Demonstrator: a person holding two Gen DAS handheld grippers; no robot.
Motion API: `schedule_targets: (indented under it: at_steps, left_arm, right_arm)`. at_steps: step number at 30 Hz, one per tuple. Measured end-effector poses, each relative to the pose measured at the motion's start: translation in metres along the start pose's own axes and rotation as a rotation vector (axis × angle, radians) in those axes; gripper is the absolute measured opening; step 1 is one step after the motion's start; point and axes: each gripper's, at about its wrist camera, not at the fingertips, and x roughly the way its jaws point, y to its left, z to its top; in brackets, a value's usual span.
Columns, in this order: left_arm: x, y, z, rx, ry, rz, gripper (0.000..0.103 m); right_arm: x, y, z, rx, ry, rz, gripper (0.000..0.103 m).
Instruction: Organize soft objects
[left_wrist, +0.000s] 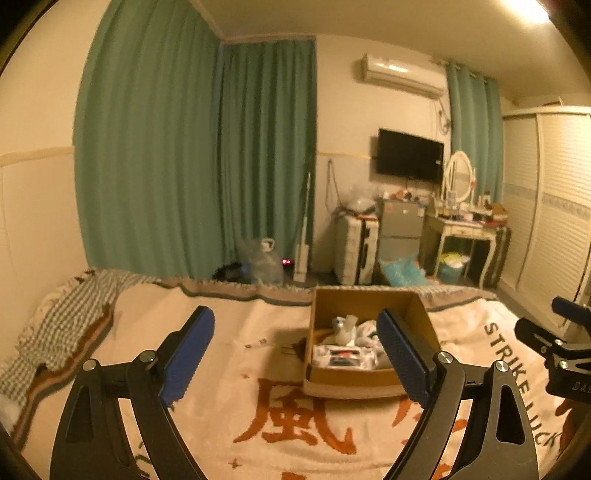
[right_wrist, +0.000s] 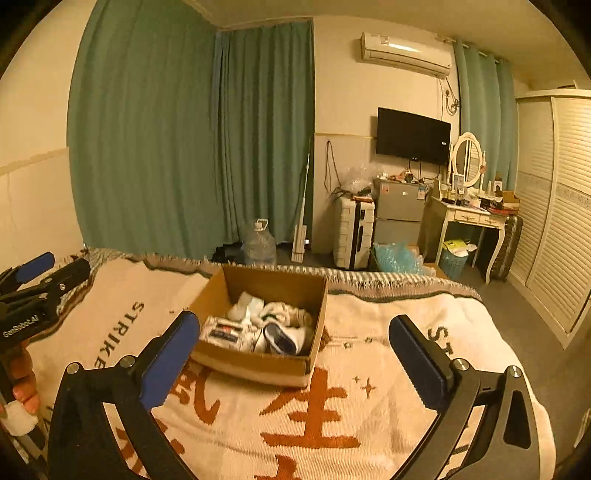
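Open brown cardboard box (right_wrist: 258, 314): stands on the cream woven blanket with rust-red characters (right_wrist: 317, 424), toward the bed's far end. Holds pale soft items (right_wrist: 273, 314) heaped at the back, a white flat packet (right_wrist: 225, 332) in front and a white piece with a dark blue patch (right_wrist: 280, 338); what each is cannot be made out. In the left wrist view the right-hand blue pad covers part of the box's near corner and contents.

Surroundings: checked grey cloth (left_wrist: 74, 306) bunched at the blanket's left edge. Beyond the bed, green curtains (left_wrist: 184, 147), clear water jug (right_wrist: 259, 245), white suitcase (right_wrist: 352, 232), small grey fridge (right_wrist: 399, 210), black wall screen (right_wrist: 413, 136), white dressing table with oval mirror (right_wrist: 472, 214), louvred wardrobe (right_wrist: 554, 221); the tabletop clutter is too small to tell.

Left gripper (left_wrist: 295, 354): jaws wide apart, nothing between them, above the blanket, short of the box.

Right gripper (right_wrist: 295, 354): jaws spread wide, empty, box ahead of its left pad. Fingers (right_wrist: 22, 384) of the hand on the left tool show at the frame edge, cut off.
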Motion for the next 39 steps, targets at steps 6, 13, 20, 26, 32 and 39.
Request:
schedule_targets:
  at_steps: [6, 13, 20, 26, 32, 39]
  left_arm:
    - [0.003, -0.003, -0.011, 0.033, 0.018, 0.005, 0.091]
    - [0.005, -0.01, -0.018, 0.057, 0.037, -0.015, 0.091]
    - [0.01, -0.006, -0.02, 0.049, 0.068, -0.031, 0.091]
    - [0.009, -0.006, -0.02, 0.037, 0.073, -0.035, 0.091]
    - [0.011, -0.009, -0.022, 0.028, 0.092, -0.056, 0.091]
    - [0.009, -0.011, -0.024, 0.034, 0.089, -0.061, 0.091]
  right_arm:
    - [0.011, 0.004, -0.008, 0.002, 0.007, 0.001, 0.103]
    - [0.02, 0.004, -0.011, 0.027, 0.021, 0.009, 0.103]
    - [0.022, 0.002, -0.014, 0.033, 0.027, 0.007, 0.103]
    - [0.027, 0.003, -0.016, 0.044, 0.041, 0.009, 0.103]
    - [0.026, 0.002, -0.018, 0.046, 0.043, 0.008, 0.103]
    - [0.029, 0.003, -0.019, 0.045, 0.05, 0.009, 0.103]
